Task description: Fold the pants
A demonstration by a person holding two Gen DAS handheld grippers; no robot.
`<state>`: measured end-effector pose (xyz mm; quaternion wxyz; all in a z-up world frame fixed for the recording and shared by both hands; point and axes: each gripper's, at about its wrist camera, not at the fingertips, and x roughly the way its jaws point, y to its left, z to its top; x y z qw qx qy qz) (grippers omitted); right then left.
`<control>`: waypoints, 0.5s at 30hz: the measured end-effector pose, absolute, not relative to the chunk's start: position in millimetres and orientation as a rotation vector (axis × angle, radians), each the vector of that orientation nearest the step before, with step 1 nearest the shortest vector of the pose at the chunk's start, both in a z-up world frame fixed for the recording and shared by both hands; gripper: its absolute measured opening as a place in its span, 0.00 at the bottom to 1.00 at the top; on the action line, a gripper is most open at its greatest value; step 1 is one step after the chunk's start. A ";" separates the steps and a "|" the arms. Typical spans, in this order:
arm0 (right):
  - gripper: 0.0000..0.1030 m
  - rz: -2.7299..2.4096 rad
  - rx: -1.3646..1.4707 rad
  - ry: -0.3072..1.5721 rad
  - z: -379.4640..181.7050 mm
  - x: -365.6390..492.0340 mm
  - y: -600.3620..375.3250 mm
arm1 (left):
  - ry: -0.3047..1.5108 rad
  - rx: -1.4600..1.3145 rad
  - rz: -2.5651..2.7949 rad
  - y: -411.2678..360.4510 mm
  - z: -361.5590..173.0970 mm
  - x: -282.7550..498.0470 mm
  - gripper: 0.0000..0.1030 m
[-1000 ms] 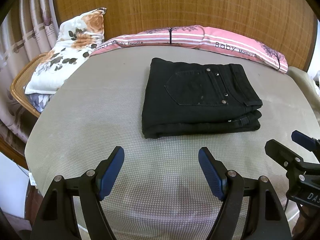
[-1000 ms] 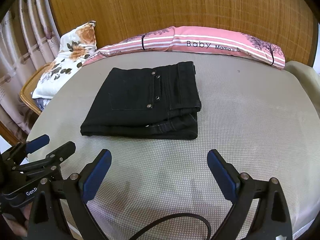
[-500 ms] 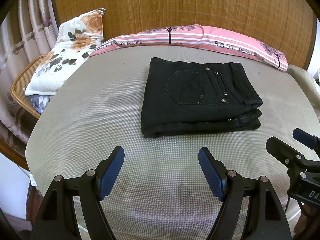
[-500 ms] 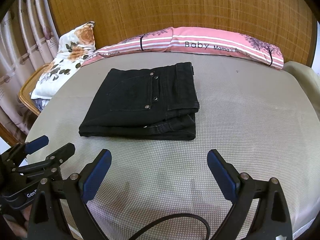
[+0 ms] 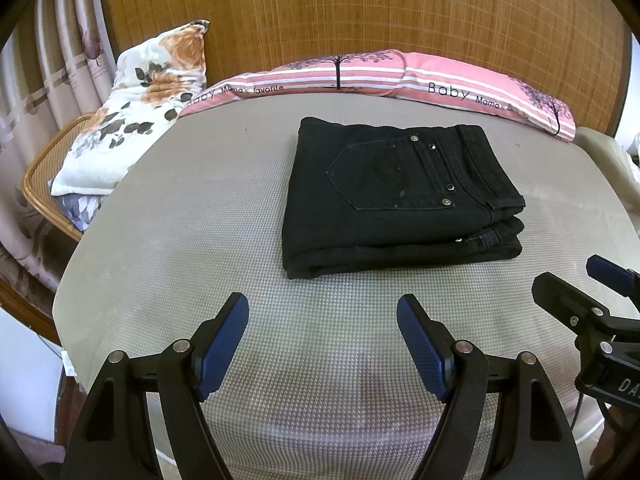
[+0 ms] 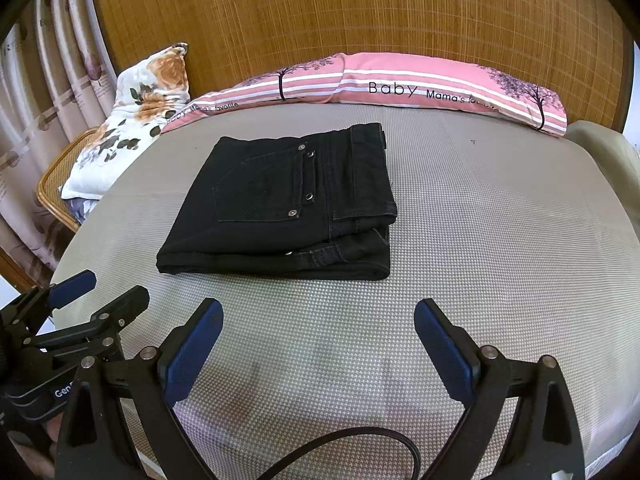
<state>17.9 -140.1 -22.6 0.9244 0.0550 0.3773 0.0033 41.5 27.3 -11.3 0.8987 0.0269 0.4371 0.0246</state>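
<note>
Black pants (image 5: 396, 196) lie folded into a compact stack in the middle of the grey bed mat (image 5: 180, 240), back pocket up. They also show in the right wrist view (image 6: 288, 208). My left gripper (image 5: 323, 308) is open and empty, held above the mat in front of the stack. My right gripper (image 6: 319, 312) is open and empty, also short of the stack. Each gripper shows at the edge of the other's view: the right gripper (image 5: 576, 284) and the left gripper (image 6: 108, 292).
A pink striped bolster pillow (image 5: 400, 76) lies along the far edge against a woven headboard (image 5: 360, 12). A floral pillow (image 5: 136, 112) rests on a rattan chair (image 5: 40, 184) at the left, by curtains. A black cable (image 6: 360, 444) hangs near the right gripper.
Both grippers have drifted slightly; the pants sit a touch differently in each view. Both stay open and the pants have not moved.
</note>
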 end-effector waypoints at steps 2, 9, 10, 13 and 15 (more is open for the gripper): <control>0.93 0.008 0.113 0.775 -22.7 18.0 -140.2 | 0.904 0.056 0.053 27.0 -11.2 40.9 0.75; 0.93 0.008 0.113 0.775 -22.7 18.3 -140.7 | 0.907 0.057 0.053 26.8 -12.1 41.1 0.75; 0.93 0.008 0.113 0.775 -22.8 18.4 -140.7 | 0.908 0.059 0.050 27.0 -12.1 42.4 0.75; 0.93 0.005 0.116 0.776 -23.2 18.1 -142.3 | 0.911 0.065 0.046 28.8 -12.7 43.5 0.75; 0.93 0.005 0.116 0.775 -22.9 18.2 -142.4 | 0.911 0.065 0.045 27.9 -12.6 43.8 0.75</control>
